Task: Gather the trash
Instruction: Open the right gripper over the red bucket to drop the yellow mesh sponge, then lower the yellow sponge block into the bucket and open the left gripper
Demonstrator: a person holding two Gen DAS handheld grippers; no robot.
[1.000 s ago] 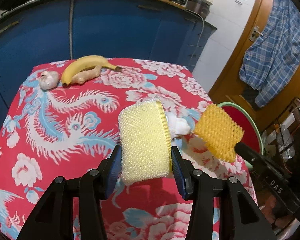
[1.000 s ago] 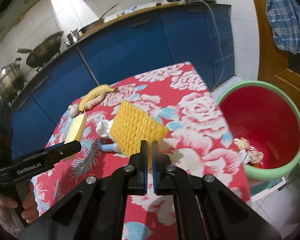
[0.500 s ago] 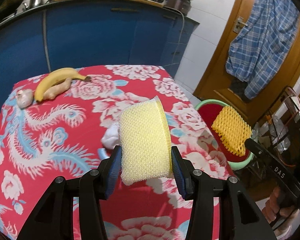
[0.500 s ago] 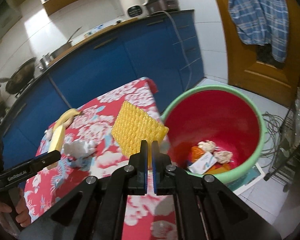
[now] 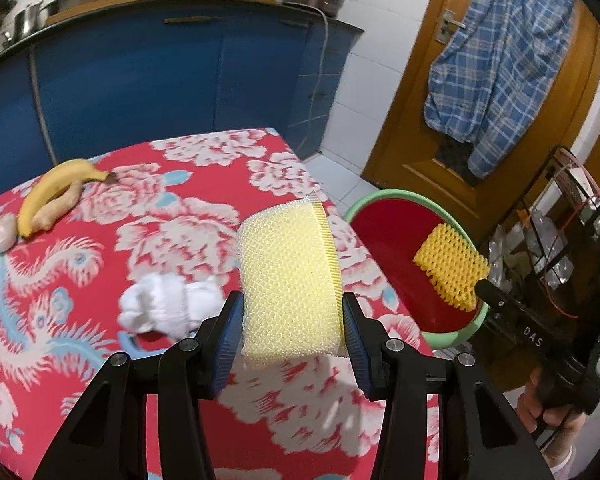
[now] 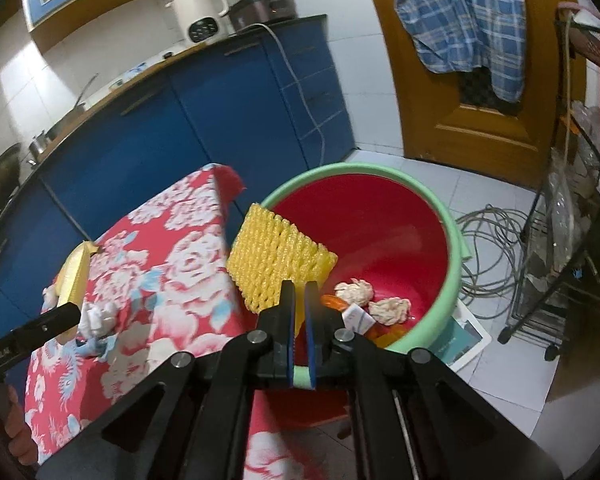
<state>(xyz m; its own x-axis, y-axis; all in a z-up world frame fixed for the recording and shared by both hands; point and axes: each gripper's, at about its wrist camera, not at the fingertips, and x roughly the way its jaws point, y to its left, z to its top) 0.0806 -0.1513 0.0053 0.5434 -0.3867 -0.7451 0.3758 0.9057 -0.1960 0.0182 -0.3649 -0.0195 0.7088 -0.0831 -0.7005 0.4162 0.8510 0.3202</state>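
Note:
My left gripper (image 5: 292, 320) is shut on a pale yellow sponge (image 5: 290, 280) and holds it above the red flowered table (image 5: 180, 184). My right gripper (image 6: 299, 304) is shut on a yellow foam net (image 6: 276, 262) and holds it over the near rim of the red bin with a green rim (image 6: 456, 248). The net (image 5: 450, 268) and bin (image 5: 356, 204) also show in the left wrist view. The bin holds crumpled paper (image 6: 390, 308) and wrappers. A white crumpled tissue (image 5: 168, 306) lies on the table left of the sponge.
A banana (image 5: 56, 192), a ginger root (image 5: 60, 208) and a garlic bulb (image 5: 2, 232) lie at the table's far left. Blue cabinets (image 5: 160, 88) stand behind. A wooden door (image 6: 480, 112), coiled cable (image 6: 488, 240) and a metal rack (image 6: 572, 200) are right of the bin.
Both grippers have swung right toward the bin. The foam net has moved from over the table to over the bin's near edge. The sponge stays gripped.

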